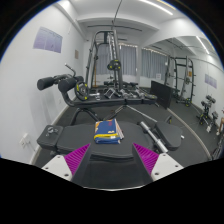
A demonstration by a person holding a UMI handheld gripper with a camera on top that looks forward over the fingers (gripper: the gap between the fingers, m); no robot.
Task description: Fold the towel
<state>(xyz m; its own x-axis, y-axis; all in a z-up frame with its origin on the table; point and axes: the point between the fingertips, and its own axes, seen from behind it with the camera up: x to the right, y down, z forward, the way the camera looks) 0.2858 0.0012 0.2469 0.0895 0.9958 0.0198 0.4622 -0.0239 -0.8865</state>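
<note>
A small folded towel (107, 130), blue with yellow and white bands, lies on a black padded bench (110, 152). It sits just ahead of my gripper (111, 162), roughly centred between the two fingers and a little beyond their tips. The gripper is open. Its magenta pads (76, 160) stand wide apart at either side of the bench top, with only the bench surface between them. Neither finger touches the towel.
This is a gym room. An exercise bike (58, 86) stands to the left and a weight rack (106, 62) behind the bench. A second rack (181, 76) and dumbbells (207, 108) are at the right. A bar (152, 131) lies right of the towel.
</note>
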